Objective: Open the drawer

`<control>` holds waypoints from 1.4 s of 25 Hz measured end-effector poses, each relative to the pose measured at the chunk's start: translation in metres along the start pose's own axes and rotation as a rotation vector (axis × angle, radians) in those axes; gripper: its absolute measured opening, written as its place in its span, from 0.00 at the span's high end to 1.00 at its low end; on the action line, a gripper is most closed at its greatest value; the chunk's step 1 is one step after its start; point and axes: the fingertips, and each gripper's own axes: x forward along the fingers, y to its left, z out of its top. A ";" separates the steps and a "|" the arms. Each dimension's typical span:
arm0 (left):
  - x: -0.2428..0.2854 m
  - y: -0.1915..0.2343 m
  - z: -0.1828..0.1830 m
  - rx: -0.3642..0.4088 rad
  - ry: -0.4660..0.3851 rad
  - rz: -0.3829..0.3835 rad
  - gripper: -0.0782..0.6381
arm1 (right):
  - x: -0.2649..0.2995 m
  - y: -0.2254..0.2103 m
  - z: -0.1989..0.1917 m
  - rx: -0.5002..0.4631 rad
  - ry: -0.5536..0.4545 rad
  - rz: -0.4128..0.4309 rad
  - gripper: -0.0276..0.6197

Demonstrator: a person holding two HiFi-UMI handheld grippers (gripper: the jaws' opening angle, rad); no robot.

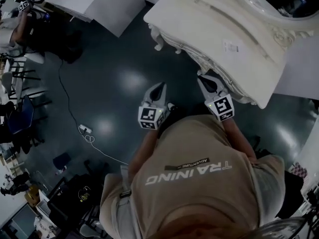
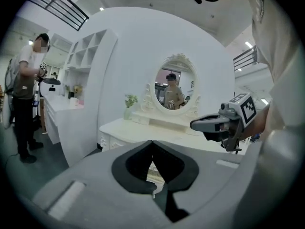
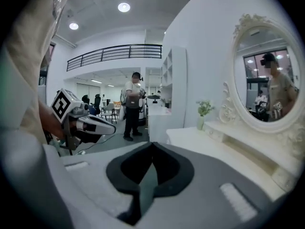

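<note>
Table (image 1: 219,24) white, mirror-backed. Drawer judged to sit in table's carved front (image 1: 227,78); drawer face and handle not made out. Carved front's long axis runs along table's near edge. Right tongs (image 1: 203,77) just beside table's front, the nearer hand. Left tongs (image 1: 160,87) well apart from table, over floor (image 1: 114,73). Both tongs closed tip to tip, holding nothing, touching nothing.

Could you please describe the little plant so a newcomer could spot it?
Find the white dressing table with the ornate oval mirror. Left of the mirror stands a small green plant in a pale vase, the table's only greenery.
</note>
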 end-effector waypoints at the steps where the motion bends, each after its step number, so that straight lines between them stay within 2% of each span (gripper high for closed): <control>1: 0.002 0.008 -0.002 0.003 0.008 -0.019 0.88 | 0.003 0.002 -0.001 0.023 0.009 -0.020 0.95; 5: 0.017 0.031 -0.001 -0.013 0.026 -0.066 0.88 | 0.013 -0.005 -0.008 0.062 0.056 -0.075 0.95; 9: 0.043 0.050 0.000 -0.004 0.048 -0.099 0.88 | 0.034 -0.022 -0.009 0.106 0.041 -0.114 0.95; 16: 0.114 0.056 0.020 0.059 0.112 -0.139 0.88 | 0.076 -0.081 -0.028 0.167 0.053 -0.118 0.95; 21: 0.152 0.084 0.046 0.141 0.188 -0.176 0.88 | 0.122 -0.112 -0.009 0.073 0.028 -0.149 0.95; 24: 0.184 0.086 0.057 0.184 0.210 -0.209 0.88 | 0.132 -0.134 -0.002 0.078 0.017 -0.142 0.95; 27: 0.218 0.083 0.064 0.194 0.210 -0.250 0.88 | 0.137 -0.155 -0.006 0.071 0.025 -0.160 0.95; 29: 0.234 0.079 0.066 0.185 0.220 -0.282 0.88 | 0.134 -0.165 -0.009 0.097 0.032 -0.189 0.95; 32: 0.253 0.073 0.064 0.158 0.253 -0.334 0.88 | 0.126 -0.180 -0.015 0.185 0.041 -0.245 0.95; 35: 0.272 0.075 0.060 0.163 0.283 -0.381 0.88 | 0.124 -0.198 -0.017 0.231 0.041 -0.310 0.95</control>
